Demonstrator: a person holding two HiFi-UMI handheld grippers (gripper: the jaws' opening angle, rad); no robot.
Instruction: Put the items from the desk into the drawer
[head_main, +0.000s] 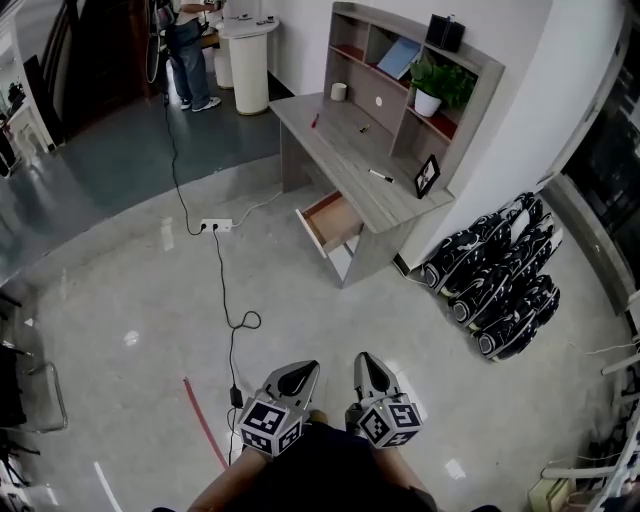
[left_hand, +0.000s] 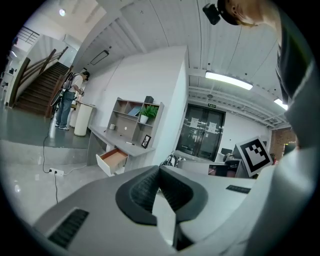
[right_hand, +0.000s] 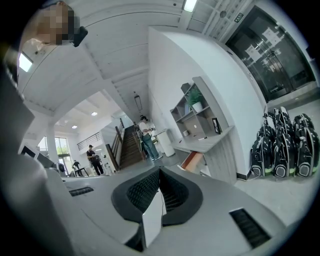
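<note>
Grey left gripper (head_main: 297, 378) and grey right gripper (head_main: 370, 372): the 2 are pinched closed, nothing in them. Thin black marker pen (head_main: 381, 176) lies on the grey wooden desk (head_main: 340, 150), well away, above the open wooden drawer (head_main: 330, 222). Loose black floor cable (head_main: 222, 285) in between could probably snag a foot.

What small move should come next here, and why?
Probably a step forward toward the grey wooden desk. It stands far off, well out of reach, with its wood-lined drawer already pulled open. A black marker and a red pen lie on the desktop, while the left gripper and right gripper are both shut and empty.
</note>
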